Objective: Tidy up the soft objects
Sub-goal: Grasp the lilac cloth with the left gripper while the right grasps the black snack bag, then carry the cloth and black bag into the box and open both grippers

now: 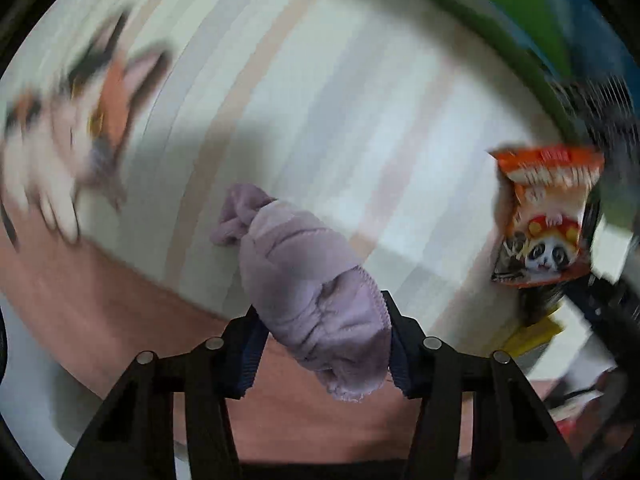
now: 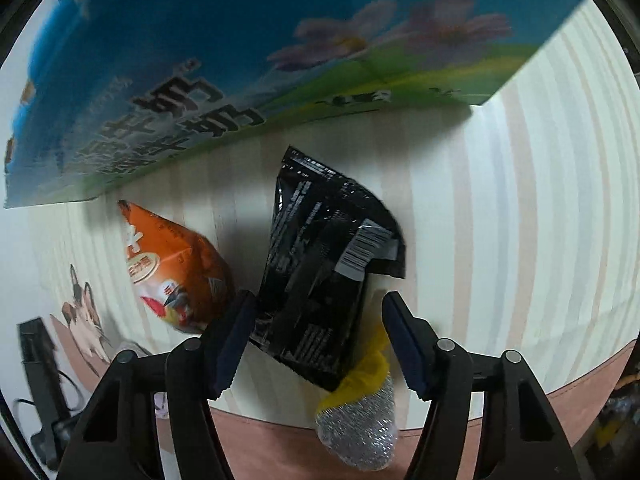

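Lying w/ long axis slanting upper-left to lower-right, lilac cloth (image 1: 308, 280).

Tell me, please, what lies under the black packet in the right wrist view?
A yellow-and-silver scouring sponge pokes out below the black packet, on the striped mat. How far the sponge runs beneath is covered.

Lilac cloth (image 1: 308, 280); apparently striped mat (image 1: 340, 100)
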The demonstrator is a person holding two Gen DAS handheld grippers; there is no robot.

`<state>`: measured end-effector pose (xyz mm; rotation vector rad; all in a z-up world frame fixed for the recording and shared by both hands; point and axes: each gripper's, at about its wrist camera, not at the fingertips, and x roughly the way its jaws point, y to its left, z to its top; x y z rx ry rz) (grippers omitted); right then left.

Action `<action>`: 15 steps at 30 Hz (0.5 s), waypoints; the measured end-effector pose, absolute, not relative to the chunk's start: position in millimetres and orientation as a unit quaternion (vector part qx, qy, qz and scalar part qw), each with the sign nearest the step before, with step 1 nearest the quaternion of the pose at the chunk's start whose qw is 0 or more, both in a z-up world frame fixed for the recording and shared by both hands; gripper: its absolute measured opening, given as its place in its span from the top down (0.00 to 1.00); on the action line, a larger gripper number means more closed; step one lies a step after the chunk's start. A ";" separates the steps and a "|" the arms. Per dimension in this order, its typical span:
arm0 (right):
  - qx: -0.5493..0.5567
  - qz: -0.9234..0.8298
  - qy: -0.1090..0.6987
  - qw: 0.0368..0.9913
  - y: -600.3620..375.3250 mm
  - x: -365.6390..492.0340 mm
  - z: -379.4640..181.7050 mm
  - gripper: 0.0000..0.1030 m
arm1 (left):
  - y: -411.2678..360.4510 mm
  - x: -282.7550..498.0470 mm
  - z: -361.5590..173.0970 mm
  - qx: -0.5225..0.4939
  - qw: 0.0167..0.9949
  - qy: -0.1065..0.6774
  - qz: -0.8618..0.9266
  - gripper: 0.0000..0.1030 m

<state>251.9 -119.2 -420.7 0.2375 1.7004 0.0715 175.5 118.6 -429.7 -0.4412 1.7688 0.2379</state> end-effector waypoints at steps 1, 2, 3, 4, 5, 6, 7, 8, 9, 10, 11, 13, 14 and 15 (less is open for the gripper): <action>0.102 0.037 0.750 0.653 -116.4 250.4 -421.7 0.44 | 107.5 180.5 -427.7 -0.156 0.616 0.767 0.093 0.52; 0.088 0.041 0.751 0.653 -111.4 248.7 -421.6 0.46 | 98.6 183.7 -426.3 -0.129 0.623 0.766 0.086 0.53; 0.071 0.044 0.754 0.652 -108.3 246.2 -420.8 0.47 | 86.0 187.7 -424.8 -0.094 0.631 0.766 0.072 0.53; 0.046 0.050 0.757 0.649 -104.9 242.2 -420.3 0.48 | 78.5 189.7 -424.8 -0.077 0.634 0.766 0.065 0.53; 0.024 0.057 0.761 0.645 -102.7 237.1 -420.1 0.49 | 68.0 191.0 -425.8 -0.059 0.637 0.767 0.058 0.53; 0.003 0.063 0.765 0.641 -101.8 231.5 -420.3 0.49 | 59.6 193.3 -426.8 -0.046 0.638 0.767 0.050 0.53; -0.018 0.069 0.769 0.635 -101.6 224.3 -421.0 0.49 | 53.0 195.2 -428.4 -0.040 0.638 0.767 0.045 0.53; -0.030 0.076 0.774 0.627 -103.5 216.7 -422.2 0.49 | 47.6 196.8 -430.6 -0.038 0.637 0.768 0.043 0.53; -0.033 0.081 0.779 0.621 -106.0 211.0 -423.4 0.49 | 44.2 199.3 -430.1 -0.039 0.643 0.764 0.045 0.53; -0.031 0.084 0.785 0.613 -110.0 204.8 -425.0 0.48 | 40.9 201.3 -430.3 -0.045 0.644 0.763 0.042 0.53; -0.024 0.081 0.787 0.611 -113.8 201.7 -425.7 0.47 | 40.3 203.3 -429.9 -0.051 0.644 0.762 0.042 0.53; 0.002 0.075 0.781 0.620 -121.2 198.4 -424.5 0.43 | 36.7 207.8 -429.6 -0.056 0.645 0.761 0.046 0.53; 0.014 0.070 0.776 0.627 -124.1 198.0 -423.5 0.42 | 36.6 212.4 -429.2 -0.056 0.645 0.761 0.046 0.53; 0.025 0.066 0.773 0.631 -126.2 197.9 -423.3 0.42 | 34.4 214.7 -428.9 -0.056 0.644 0.761 0.046 0.53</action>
